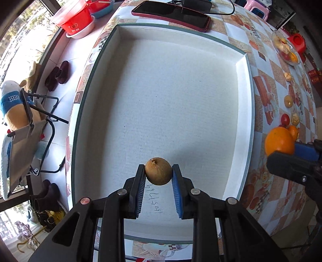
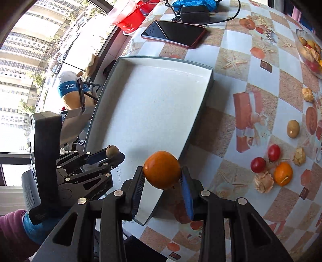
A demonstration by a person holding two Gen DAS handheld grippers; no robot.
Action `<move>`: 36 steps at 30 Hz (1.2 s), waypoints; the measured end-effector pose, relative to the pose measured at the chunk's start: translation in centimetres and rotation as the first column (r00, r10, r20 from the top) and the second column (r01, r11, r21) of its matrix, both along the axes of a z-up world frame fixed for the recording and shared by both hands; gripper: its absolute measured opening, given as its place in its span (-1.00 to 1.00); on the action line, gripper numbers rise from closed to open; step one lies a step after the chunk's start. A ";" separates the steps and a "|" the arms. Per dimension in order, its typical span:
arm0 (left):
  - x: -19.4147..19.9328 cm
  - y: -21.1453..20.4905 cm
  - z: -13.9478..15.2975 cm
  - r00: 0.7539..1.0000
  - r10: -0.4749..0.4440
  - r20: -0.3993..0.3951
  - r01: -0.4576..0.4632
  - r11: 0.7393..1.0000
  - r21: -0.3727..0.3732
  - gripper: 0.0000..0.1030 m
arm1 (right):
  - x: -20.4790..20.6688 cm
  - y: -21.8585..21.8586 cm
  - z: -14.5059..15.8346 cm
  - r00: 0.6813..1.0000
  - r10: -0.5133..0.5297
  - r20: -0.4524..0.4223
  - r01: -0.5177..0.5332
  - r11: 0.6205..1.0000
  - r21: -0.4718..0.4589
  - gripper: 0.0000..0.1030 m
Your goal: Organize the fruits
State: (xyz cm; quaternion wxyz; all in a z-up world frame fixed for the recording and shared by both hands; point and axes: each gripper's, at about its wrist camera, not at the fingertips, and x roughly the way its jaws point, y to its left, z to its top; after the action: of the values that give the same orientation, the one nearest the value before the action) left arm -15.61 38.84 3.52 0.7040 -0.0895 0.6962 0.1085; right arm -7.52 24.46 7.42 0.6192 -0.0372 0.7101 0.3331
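My left gripper (image 1: 158, 171) is shut on a small brown round fruit (image 1: 158, 171), held above the near part of a shallow white box lid (image 1: 161, 96) with nothing lying in it. In the right wrist view that left gripper (image 2: 112, 154) with the brown fruit (image 2: 112, 151) hangs over the lid's near left corner. My right gripper (image 2: 162, 171) is shut on an orange (image 2: 162, 169), just above the lid's near right edge (image 2: 193, 133). The left wrist view shows the orange (image 1: 278, 141) right of the lid.
On the patterned tablecloth to the right lie two red fruits (image 2: 265, 159), a small orange (image 2: 282, 173), a brown fruit (image 2: 292, 129) and peel scraps (image 2: 262, 181). A glass fruit bowl (image 2: 310, 52) stands far right. A phone (image 2: 174, 33) and charger (image 2: 194, 12) lie beyond the lid.
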 end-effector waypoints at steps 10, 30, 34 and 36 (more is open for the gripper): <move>-0.8 -0.1 -1.2 1.000 -0.007 -0.007 0.007 0.999 -0.047 0.32 | -0.2 3.5 -3.5 0.997 0.046 -0.069 -0.051 0.996 -0.069 -0.27; 4.7 -12.4 2.8 0.956 -0.274 0.108 0.282 0.957 -0.067 0.52 | 3.5 -17.9 -1.3 0.934 -0.310 0.180 0.351 0.892 -0.285 1.00; 5.6 -15.0 2.3 0.947 -0.308 0.091 0.315 0.946 -0.077 0.52 | 2.8 -23.3 -3.3 0.914 -0.379 0.145 0.406 0.839 -0.362 1.00; 5.9 -15.9 2.2 0.945 -0.316 0.085 0.322 0.944 -0.072 0.52 | 2.4 -25.2 -4.0 0.902 -0.411 0.132 0.429 0.822 -0.376 1.00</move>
State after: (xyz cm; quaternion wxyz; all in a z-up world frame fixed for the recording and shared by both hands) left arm -9.66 22.95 5.72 0.7326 -0.0093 0.6795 -0.0397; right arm -5.11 -0.76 3.39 0.6727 -0.0121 0.7389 0.0372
